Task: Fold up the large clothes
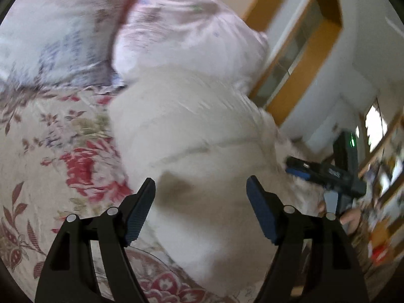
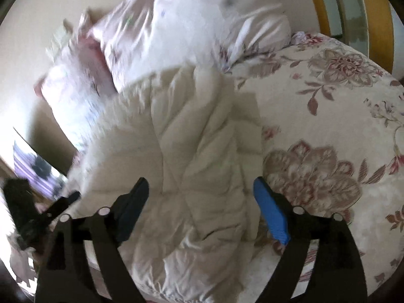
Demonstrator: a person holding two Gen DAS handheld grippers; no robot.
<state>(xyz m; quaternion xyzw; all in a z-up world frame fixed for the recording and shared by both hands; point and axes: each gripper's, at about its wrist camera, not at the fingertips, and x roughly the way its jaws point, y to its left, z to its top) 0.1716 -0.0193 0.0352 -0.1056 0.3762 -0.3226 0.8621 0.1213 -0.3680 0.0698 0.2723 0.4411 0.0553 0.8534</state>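
**White quilted jacket lies on the floral bed, both grippers released above it**

A white quilted puffer jacket [image 2: 181, 151] lies bunched on a bed covered by a floral bedspread [image 2: 328, 131] printed with red and mauve blossoms. Behind the jacket, pale pink pillows [image 2: 176, 30] are piled against the wall, beside a yellow wooden frame [image 1: 303, 50].

The left gripper [image 1: 200, 207] hovers over the near part of the jacket, jaws spread wide, with nothing pinched between the blue pads. The right gripper [image 2: 202, 209] likewise stands released over the quilted fabric, its blue pads apart and clear of the cloth. In the left wrist view, the right gripper appears at the jacket's far edge, a hand [image 1: 349, 218] beneath it.

Both views are blurred; a small mark on the right gripper's body cannot be read, and no other writing or brand shows.
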